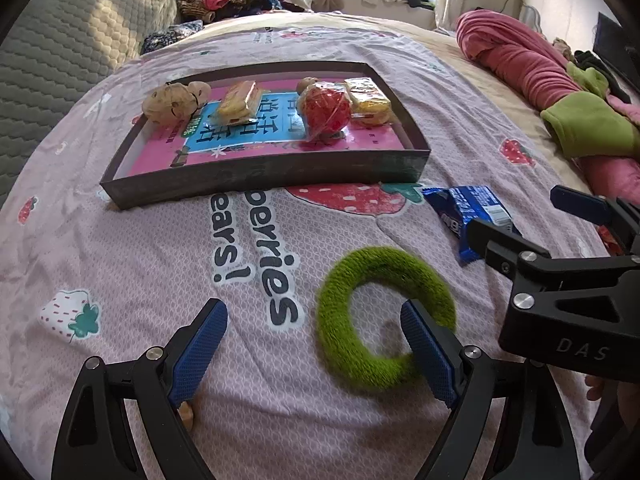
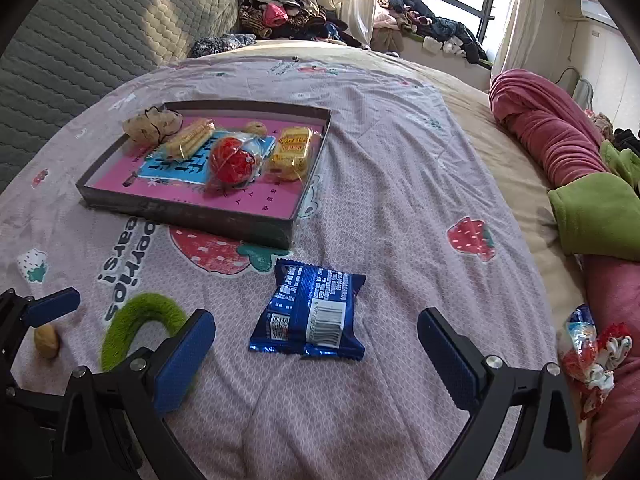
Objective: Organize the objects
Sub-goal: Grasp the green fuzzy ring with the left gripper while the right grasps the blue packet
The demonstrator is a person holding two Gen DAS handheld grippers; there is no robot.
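Observation:
A dark shallow box (image 1: 256, 178) (image 2: 188, 218) lies on the bed and holds a beige scrunchie (image 1: 172, 102), wrapped biscuits (image 1: 238, 102), a red wrapped ball (image 1: 326, 110) and a yellow snack pack (image 1: 368, 100). A fuzzy green ring (image 1: 360, 320) (image 2: 136, 320) lies in front of it. My left gripper (image 1: 314, 332) is open; its right finger sits inside the ring's hole. A blue snack packet (image 2: 310, 314) (image 1: 466, 212) lies just ahead of my open right gripper (image 2: 316, 346). A small walnut (image 2: 47, 342) (image 1: 187, 412) lies under the left gripper's left finger.
The pink strawberry-print sheet (image 2: 400, 160) covers the bed. A rolled pink and green blanket (image 2: 560, 152) lies along the right. A red-white scrunchie and candy wrapper (image 2: 592, 356) sit at the right edge. A grey quilted headboard (image 1: 60, 60) stands at the left; clothes are piled behind.

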